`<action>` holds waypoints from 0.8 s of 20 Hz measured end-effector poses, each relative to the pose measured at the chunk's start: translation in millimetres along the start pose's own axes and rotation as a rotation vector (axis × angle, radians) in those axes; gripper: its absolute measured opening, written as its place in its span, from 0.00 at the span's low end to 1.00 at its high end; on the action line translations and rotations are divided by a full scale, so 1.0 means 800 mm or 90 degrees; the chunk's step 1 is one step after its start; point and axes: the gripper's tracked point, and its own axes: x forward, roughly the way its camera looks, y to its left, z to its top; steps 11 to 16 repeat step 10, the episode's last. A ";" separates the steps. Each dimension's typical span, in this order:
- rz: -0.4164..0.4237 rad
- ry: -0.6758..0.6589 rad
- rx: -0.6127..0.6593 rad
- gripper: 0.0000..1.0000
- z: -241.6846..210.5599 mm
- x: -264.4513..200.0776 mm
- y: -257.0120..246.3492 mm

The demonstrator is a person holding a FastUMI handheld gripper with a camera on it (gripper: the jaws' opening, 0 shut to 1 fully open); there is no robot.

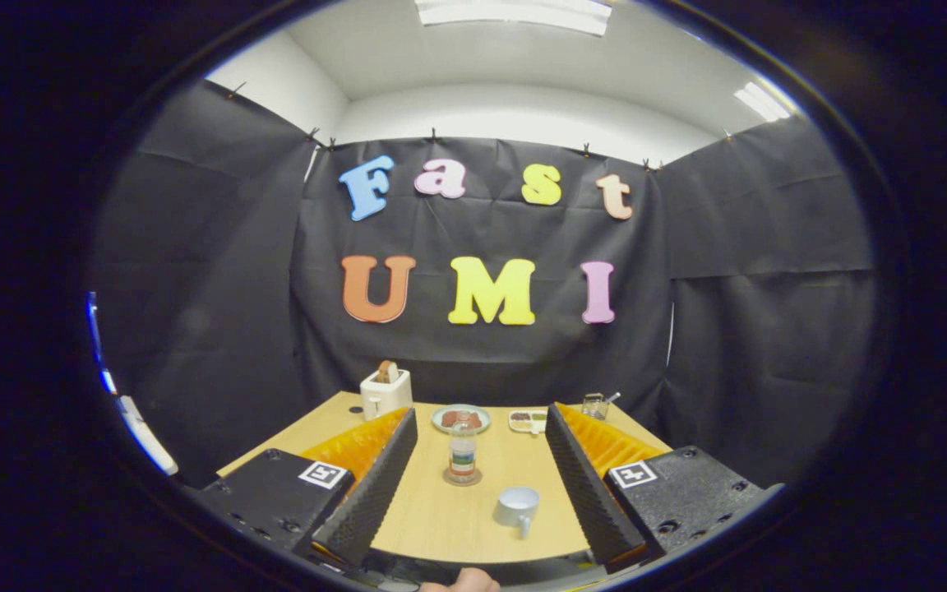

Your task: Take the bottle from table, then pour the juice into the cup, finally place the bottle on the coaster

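Two fingers: the gripper (480, 436) is spread wide, its fingers apart over the table (441, 518), pinching nothing.
Bottle: small, clear, upright bottle (463, 455) with a banded label and pale contents low inside; cap detail too small to tell.
Bottle position: between the fingers, near mid-table, standing on a round coaster (463, 478).
Cup: pale cup (517, 506), handle towards the viewer, open mouth up, just ahead of the fingers' base and near the bottle, apart from it.
Far edge: white toaster (385, 392) with a slice standing in it, round plate (461, 419) with dark food, small tray (528, 421), glass (594, 404) with a utensil in it.
Person: a fingertip (461, 582) shows below the gripper.
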 end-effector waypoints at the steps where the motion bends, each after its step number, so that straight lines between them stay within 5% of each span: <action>1: 0.003 -0.011 -0.008 1.00 0.005 -0.005 0.002; 16: -0.018 -0.053 0.000 1.00 0.021 -0.043 0.000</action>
